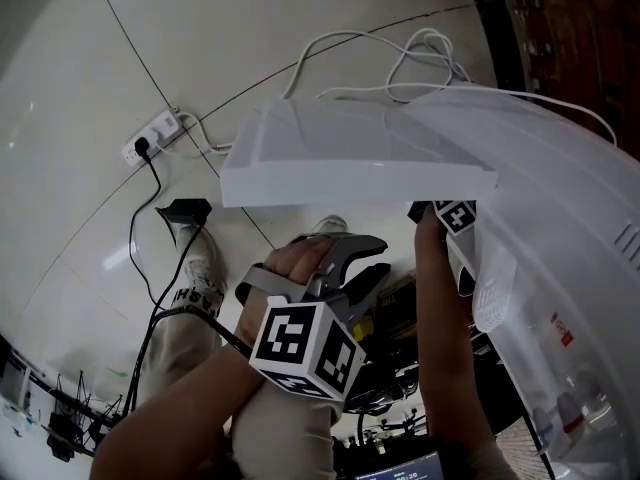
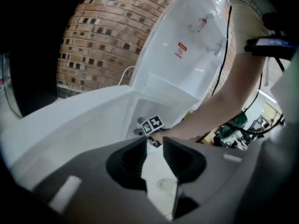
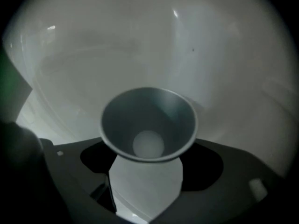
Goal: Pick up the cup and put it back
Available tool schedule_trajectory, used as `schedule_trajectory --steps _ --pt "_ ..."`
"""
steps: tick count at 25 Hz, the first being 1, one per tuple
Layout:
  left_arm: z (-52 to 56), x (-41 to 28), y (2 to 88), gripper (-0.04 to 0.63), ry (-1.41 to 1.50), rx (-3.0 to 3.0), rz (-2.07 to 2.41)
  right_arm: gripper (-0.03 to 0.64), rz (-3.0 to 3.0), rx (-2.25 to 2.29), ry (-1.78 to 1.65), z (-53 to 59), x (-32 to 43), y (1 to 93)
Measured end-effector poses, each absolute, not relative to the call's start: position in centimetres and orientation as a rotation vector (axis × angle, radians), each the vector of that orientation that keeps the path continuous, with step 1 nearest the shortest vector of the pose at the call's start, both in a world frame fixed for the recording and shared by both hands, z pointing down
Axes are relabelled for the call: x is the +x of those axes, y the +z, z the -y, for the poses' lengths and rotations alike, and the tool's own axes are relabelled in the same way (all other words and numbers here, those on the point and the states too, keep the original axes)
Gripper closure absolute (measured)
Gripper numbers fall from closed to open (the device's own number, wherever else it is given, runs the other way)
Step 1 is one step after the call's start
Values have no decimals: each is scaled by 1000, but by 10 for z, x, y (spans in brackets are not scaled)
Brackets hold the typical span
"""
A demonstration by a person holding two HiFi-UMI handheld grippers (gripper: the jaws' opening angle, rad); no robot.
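So, head view first: looking steeply down, the left gripper sits mid-frame in the left hand, marker cube facing the camera, jaws aimed at a big white tub. The tub's see-through lid is swung up on the right. The right forearm goes in under the tub's rim. All you get of the right gripper from here is its marker cube poking out below that rim. Off to the left on the pale floor there's a power strip with a black plug in it. A loop of white cable lies behind the tub.

Left gripper view: the jaws are apart, but only by a narrow slot, and nothing's in it, just white tub beyond. Past the tips you can see the other gripper's cube and the bare forearm reaching down in. The raised lid has a small red label, and there's a brick wall behind it all.

Right gripper view: pretty dim, but this is where the cup is. It's down inside the tub, mouth open toward the camera, with pale curved tub wall all around it. The jaws stand wide with the cup's body right between them, their inner edges running close along its sides. I can't see them actually squeezing it, and can't tell whether its base is resting on anything.
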State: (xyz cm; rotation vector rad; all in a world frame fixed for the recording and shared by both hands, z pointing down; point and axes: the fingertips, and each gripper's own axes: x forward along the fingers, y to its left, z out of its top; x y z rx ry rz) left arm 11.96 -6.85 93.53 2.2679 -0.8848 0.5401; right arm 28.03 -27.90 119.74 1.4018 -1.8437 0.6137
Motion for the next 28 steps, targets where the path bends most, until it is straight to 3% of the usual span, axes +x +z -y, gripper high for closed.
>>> schedule_trajectory --steps 3,8,13,19,24,28 --pt "64 110 937 500 532 2236 923 156 1859 1449 719 272 277 1192" --pt "45 93 918 500 563 2226 1073 146 1825 1447 1022 197 266 1190" --pt "-23 76 877 500 410 1961 1189 149 1753 1275 1149 85 232 1125" --pt "-101 65 793 502 400 1860 1195 223 1869 945 1109 13 157 1000" --pt "-81 52 698 502 355 1954 1249 323 2024 833 916 25 116 871" --pt "-60 30 613 502 322 2023 1307 336 2111 793 919 30 81 761"
